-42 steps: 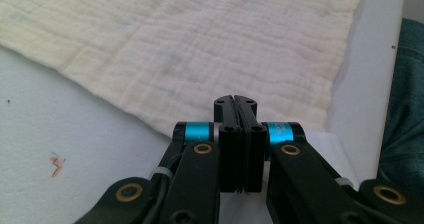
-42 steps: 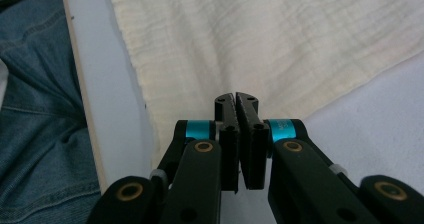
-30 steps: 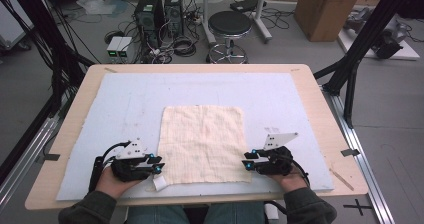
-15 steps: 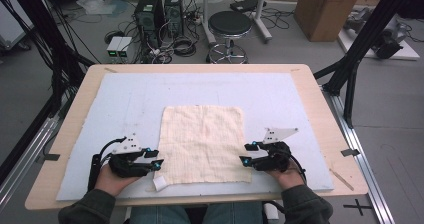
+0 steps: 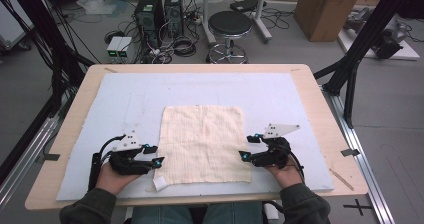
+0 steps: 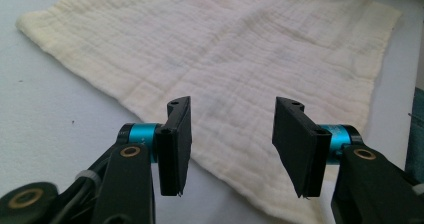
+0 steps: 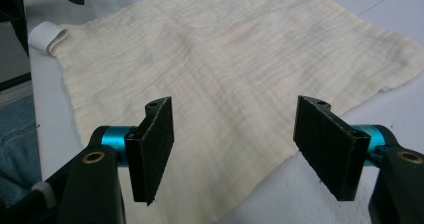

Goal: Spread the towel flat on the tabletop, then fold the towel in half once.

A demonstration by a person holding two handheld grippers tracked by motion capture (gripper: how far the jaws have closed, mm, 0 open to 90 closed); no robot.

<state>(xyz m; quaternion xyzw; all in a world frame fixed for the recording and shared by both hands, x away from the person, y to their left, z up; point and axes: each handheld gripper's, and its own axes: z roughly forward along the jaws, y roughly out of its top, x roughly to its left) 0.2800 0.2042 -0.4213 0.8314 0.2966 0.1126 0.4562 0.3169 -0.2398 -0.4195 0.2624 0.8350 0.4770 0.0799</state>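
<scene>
Cloth [image 5: 204, 144] lies flat between your left gripper [image 5: 155, 155] and right gripper [image 5: 246, 147], both with jaws apart; pinch too shallow and the thin edge slips free.

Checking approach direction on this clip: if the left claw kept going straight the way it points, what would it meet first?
Most likely the cloth: the open left claw points over its near edge, and cloth spreads across the line ahead. Height above it is unclear.
</scene>
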